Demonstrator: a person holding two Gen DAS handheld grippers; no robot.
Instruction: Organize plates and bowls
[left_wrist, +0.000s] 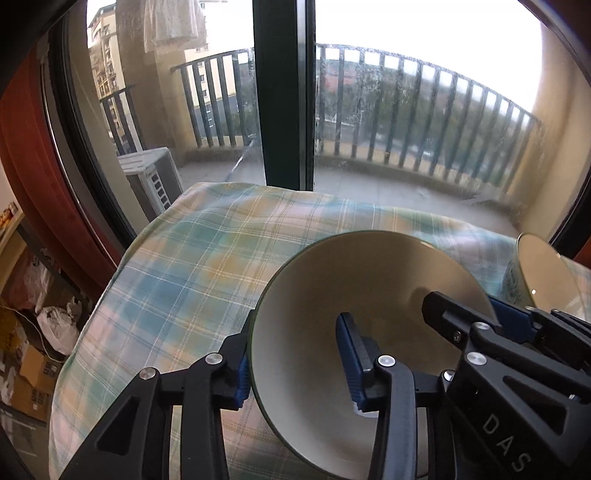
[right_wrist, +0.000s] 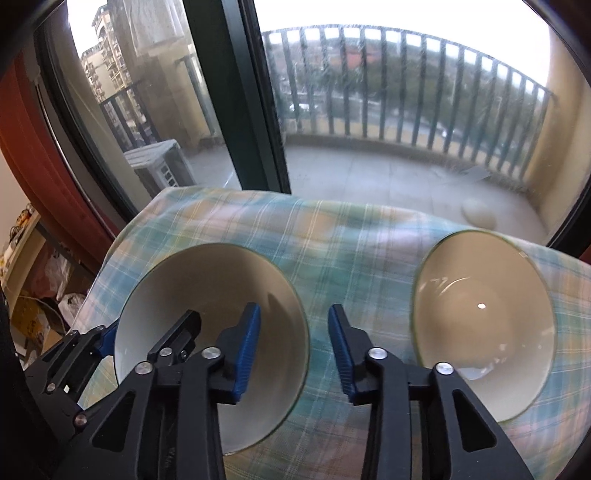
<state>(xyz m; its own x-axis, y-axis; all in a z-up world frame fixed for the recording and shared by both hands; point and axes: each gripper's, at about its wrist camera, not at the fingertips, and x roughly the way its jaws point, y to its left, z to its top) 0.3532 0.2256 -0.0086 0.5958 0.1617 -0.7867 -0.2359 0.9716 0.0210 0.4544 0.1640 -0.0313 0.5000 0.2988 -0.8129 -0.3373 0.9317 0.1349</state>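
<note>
Here the left wrist view shows only a sliver of the second bowl, cut off at the right edge of the frame. The right wrist view shows it whole, lying on the plaid cloth that covers the worktop, near the first bowl but apart from it. Only the right view catches a pale round thing on the balcony floor. Only the left view shows a garment hanging at the top.

Both views are smeared, and the lower part of the first bowl is hidden behind black arms.

The left tongs straddle that bowl's left wall at a narrow setting. The outer pad lies against the rim, while the inner one stands inside the bowl. Whether the inner one presses on the wall I cannot tell. The right tongs straddle the opposite wall, also narrow, with one pad inside and the other outside. Cloth shows between the rim and the outer pad, so they are not clamped. Each view catches the other tongs at its edge.
</note>
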